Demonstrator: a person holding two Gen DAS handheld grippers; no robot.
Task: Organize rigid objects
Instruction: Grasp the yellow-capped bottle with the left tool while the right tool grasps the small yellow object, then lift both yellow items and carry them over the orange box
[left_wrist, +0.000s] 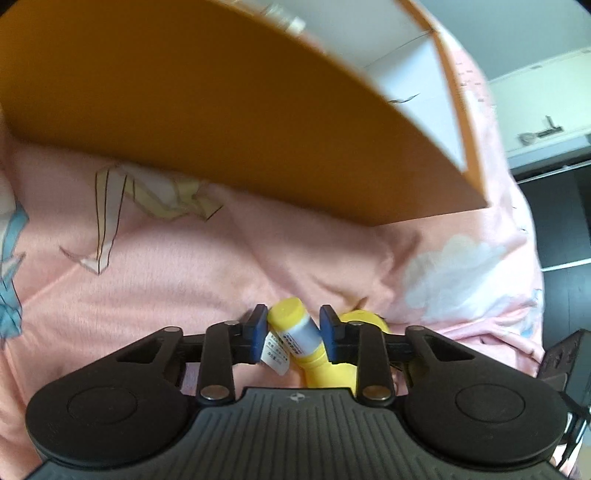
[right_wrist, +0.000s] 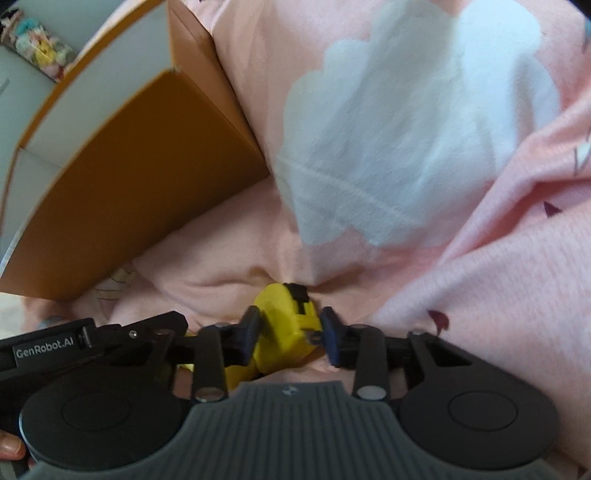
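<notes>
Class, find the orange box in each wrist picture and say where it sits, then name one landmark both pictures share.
Left wrist view: the orange box fills the top, from the left edge to right of centre.
Right wrist view: the orange box stands at the left, upper to middle.
Shared landmark: the white cloud print on the pink sheet.

Orange box wall close ahead; open pink bedding rightward.

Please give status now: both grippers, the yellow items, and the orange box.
Left gripper shut on yellow tube. Right gripper shut on yellow tape measure. Orange box open ahead, path clear.
</notes>
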